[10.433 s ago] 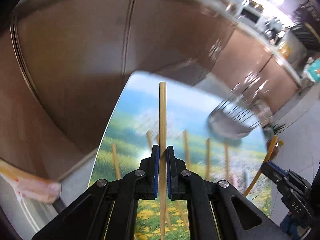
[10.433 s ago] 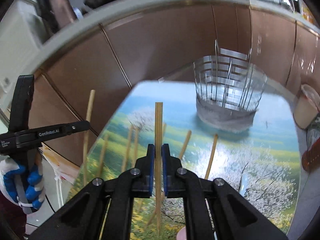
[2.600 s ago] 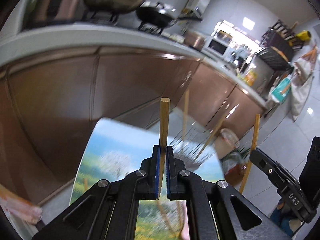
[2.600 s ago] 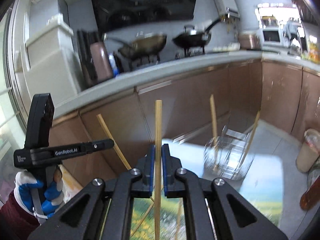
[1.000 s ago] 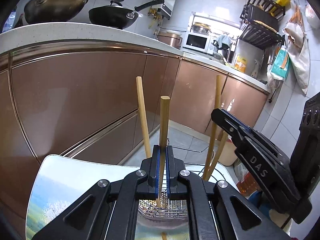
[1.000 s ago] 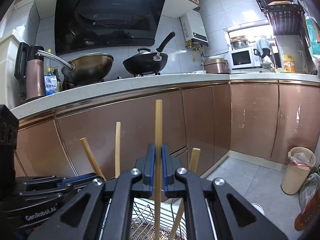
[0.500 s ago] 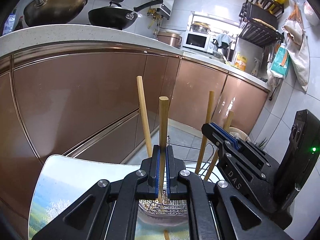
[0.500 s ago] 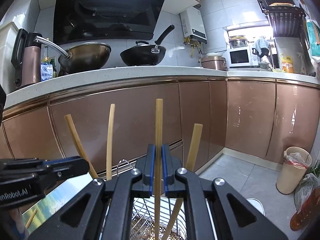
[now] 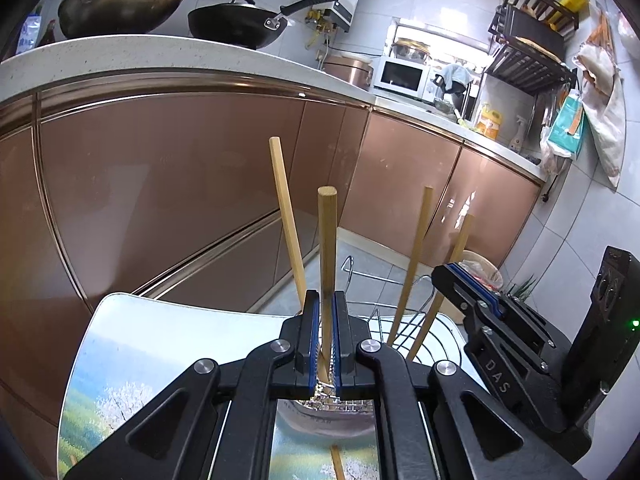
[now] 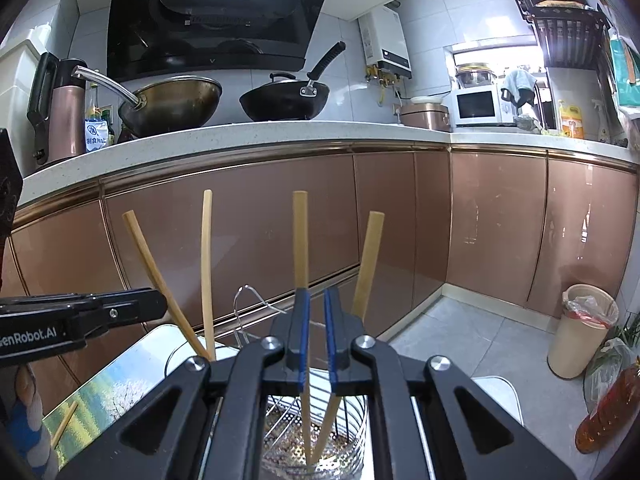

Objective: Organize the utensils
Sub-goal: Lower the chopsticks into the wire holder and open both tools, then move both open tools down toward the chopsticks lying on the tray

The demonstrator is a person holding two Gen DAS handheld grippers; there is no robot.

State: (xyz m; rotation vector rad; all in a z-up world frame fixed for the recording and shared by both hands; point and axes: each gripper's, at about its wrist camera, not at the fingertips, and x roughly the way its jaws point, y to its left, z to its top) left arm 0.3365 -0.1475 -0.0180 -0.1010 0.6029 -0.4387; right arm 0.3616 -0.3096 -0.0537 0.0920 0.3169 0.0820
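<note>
Fingers (image 9: 345,334) pinch chopstick (image 9: 327,248); right wrist view: holder (image 10: 352,436) interior.

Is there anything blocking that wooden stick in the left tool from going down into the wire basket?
Nothing visible blocks it. The left tool holds the wooden chopstick upright over the round wire basket. Three chopsticks already lean inside, leaving open room between them.

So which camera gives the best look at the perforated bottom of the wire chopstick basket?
The right wrist view: it looks down into the wire basket and shows the holed floor with chopstick tips resting on it. The left wrist view catches only its rim wires and a mesh sliver behind the left gripper.
</note>
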